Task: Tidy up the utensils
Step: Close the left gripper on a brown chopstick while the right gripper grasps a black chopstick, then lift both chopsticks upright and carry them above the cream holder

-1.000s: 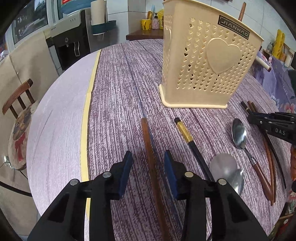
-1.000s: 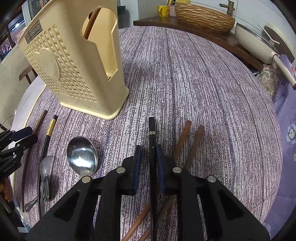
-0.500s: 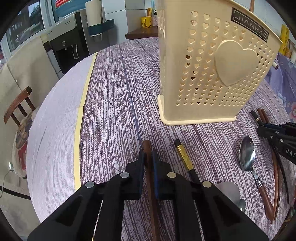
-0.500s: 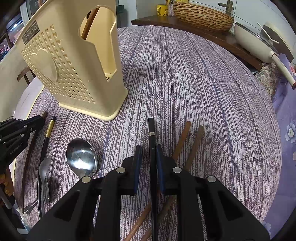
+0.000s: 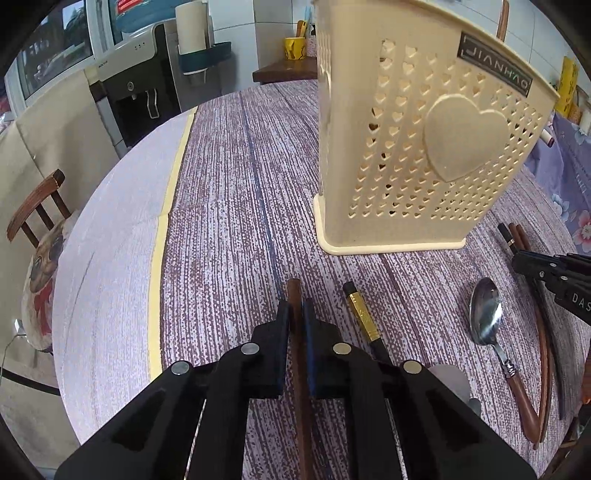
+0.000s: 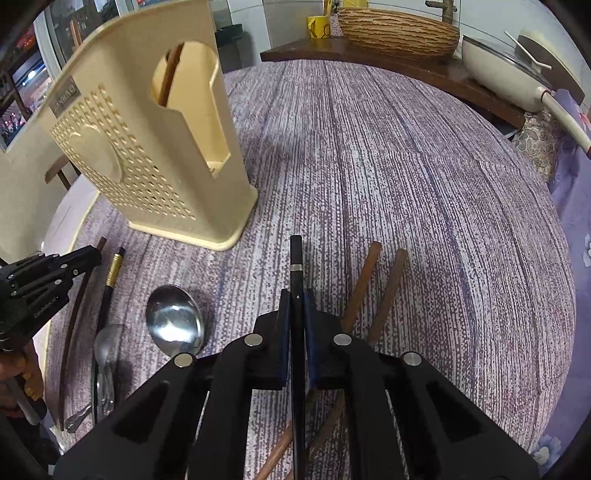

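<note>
A cream perforated utensil holder [image 5: 424, 147] stands on the round purple table; it also shows in the right wrist view [image 6: 147, 147], with a brown stick inside. My left gripper [image 5: 295, 314] is shut on a brown wooden chopstick [image 5: 294, 295] lying on the table. A black chopstick with a gold band [image 5: 360, 314] lies just right of it. My right gripper [image 6: 294, 306] is shut on a black chopstick [image 6: 295, 258]. Two brown chopsticks [image 6: 373, 280] lie to its right. A steel spoon [image 6: 173, 321] lies to its left.
A second smaller spoon [image 6: 105, 350] lies near the table's left edge. A wooden chair [image 5: 33, 221] stands off the table's left side. A side counter holds a woven basket [image 6: 399, 29] and a white pan [image 6: 517, 70] behind the table.
My left gripper moved forward and closed from open onto the brown chopstick. My right gripper stayed shut on the black chopstick, nearly still.
</note>
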Action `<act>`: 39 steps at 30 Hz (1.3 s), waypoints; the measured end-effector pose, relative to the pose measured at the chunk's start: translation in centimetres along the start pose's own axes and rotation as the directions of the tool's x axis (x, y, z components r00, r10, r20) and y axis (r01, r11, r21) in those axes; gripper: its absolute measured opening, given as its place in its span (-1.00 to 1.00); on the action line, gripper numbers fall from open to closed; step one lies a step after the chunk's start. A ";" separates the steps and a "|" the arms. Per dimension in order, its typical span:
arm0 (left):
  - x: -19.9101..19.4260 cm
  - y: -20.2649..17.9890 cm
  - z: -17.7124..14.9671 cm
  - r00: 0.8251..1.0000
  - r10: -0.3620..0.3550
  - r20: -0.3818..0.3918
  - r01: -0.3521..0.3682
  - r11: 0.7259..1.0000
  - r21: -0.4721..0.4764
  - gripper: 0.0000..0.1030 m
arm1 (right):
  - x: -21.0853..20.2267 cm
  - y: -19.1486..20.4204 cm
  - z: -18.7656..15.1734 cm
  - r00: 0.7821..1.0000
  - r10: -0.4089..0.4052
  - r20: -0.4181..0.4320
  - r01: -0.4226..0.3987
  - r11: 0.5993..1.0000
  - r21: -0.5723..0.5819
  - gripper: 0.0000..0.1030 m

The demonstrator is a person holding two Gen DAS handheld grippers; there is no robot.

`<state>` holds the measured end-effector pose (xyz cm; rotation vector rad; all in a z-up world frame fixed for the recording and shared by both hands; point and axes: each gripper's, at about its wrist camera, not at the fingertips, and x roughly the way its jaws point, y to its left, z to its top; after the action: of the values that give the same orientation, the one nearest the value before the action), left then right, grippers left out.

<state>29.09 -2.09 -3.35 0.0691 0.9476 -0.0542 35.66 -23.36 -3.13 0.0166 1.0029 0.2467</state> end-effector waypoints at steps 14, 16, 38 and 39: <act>-10.1 2.1 1.4 0.972 -0.075 0.222 0.085 0.996 -0.035 -0.84 | -10.0 0.8 0.4 0.971 0.112 0.212 -0.111 0.994 -0.018 -0.84; -11.5 2.2 1.5 0.964 -0.081 0.252 0.093 0.995 -0.035 -0.84 | -11.7 0.9 0.4 0.963 0.120 0.242 -0.117 0.993 -0.024 -0.84; -18.1 3.6 2.9 0.916 -0.112 0.385 0.128 0.992 -0.018 -0.85 | -19.9 2.4 1.1 0.932 0.185 0.312 -0.165 0.982 -0.091 -0.84; -18.4 3.6 3.0 0.914 -0.113 0.390 0.129 0.992 -0.014 -0.85 | -20.0 2.6 1.3 0.931 0.188 0.314 -0.167 0.981 -0.094 -0.84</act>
<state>21.11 1.52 13.47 -0.0372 0.5529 -0.1582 25.98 -25.01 14.56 0.0853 0.6665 0.4291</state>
